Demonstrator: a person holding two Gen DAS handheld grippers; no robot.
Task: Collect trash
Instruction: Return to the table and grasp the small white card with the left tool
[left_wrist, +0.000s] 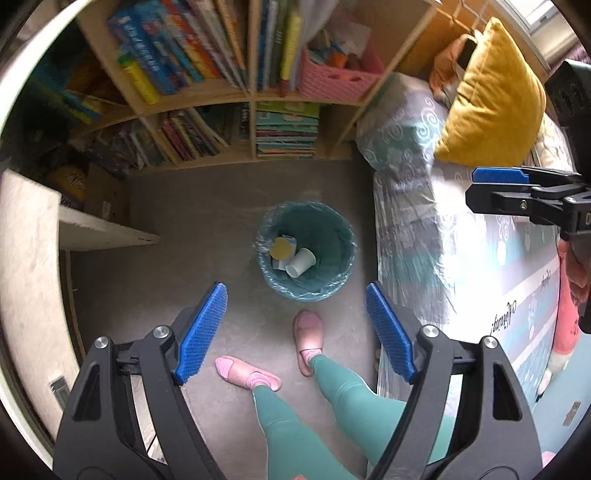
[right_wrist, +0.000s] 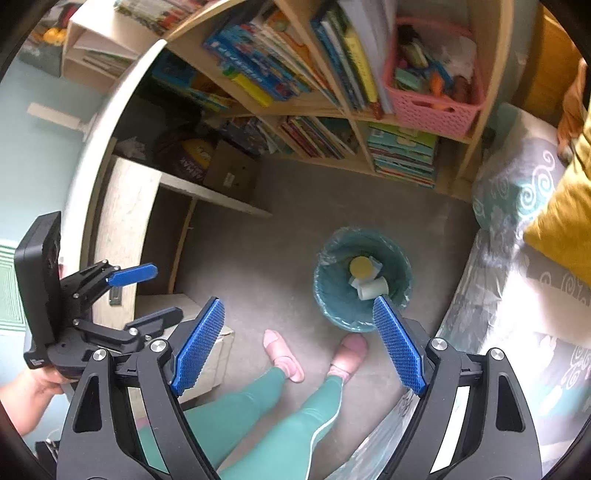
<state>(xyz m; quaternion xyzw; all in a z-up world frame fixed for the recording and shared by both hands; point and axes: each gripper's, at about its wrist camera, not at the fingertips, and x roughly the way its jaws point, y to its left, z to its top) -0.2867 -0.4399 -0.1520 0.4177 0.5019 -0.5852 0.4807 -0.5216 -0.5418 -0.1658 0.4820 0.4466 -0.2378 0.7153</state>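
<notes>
A teal trash bin (left_wrist: 325, 284) with a plastic liner stands on the grey floor; it also shows in the right wrist view (right_wrist: 332, 306). Inside lie a white paper cup (left_wrist: 301, 261), a yellow round lid (left_wrist: 281, 247) and some white scraps. My left gripper (left_wrist: 295, 291) is open and empty, held high above the bin. My right gripper (right_wrist: 298, 304) is open and empty, also above the floor near the bin. The right gripper shows at the right edge of the left wrist view (left_wrist: 476, 190), and the left gripper at the left of the right wrist view (right_wrist: 168, 293).
A wooden bookshelf (left_wrist: 255, 92) with books and a pink basket (left_wrist: 340, 79) stands behind the bin. A bed (left_wrist: 461, 240) with a yellow pillow (left_wrist: 491, 99) is on the right. A desk edge (left_wrist: 107, 236) is on the left. The person's legs and pink slippers (left_wrist: 308, 332) stand by the bin.
</notes>
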